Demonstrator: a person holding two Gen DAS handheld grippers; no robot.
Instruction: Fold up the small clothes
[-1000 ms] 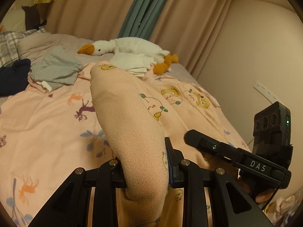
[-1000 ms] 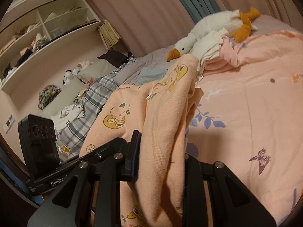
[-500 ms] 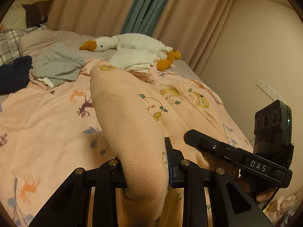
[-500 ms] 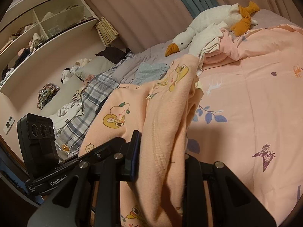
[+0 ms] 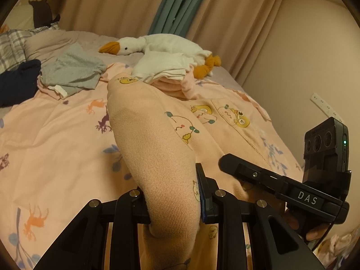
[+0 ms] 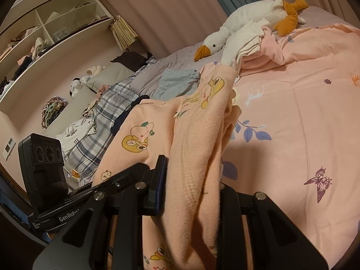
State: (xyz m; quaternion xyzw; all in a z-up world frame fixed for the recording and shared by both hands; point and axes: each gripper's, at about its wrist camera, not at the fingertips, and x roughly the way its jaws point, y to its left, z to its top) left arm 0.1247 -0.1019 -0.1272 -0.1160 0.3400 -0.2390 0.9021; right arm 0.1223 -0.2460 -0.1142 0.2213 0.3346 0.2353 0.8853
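While both tongs clamp it | peach garment [image 5: 157, 148] pinched in left gripper [image 5: 173, 202] and right gripper [image 6: 191, 193] | cloth runs forward from the jaws, held over the bed cover [image 5: 56, 139] | neither hand nearer, fold goes ahead

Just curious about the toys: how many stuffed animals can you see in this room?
2, maybe more hidden. A white plush goose lies at the far side of the bed, and a small black-and-white plush sits by the shelves.
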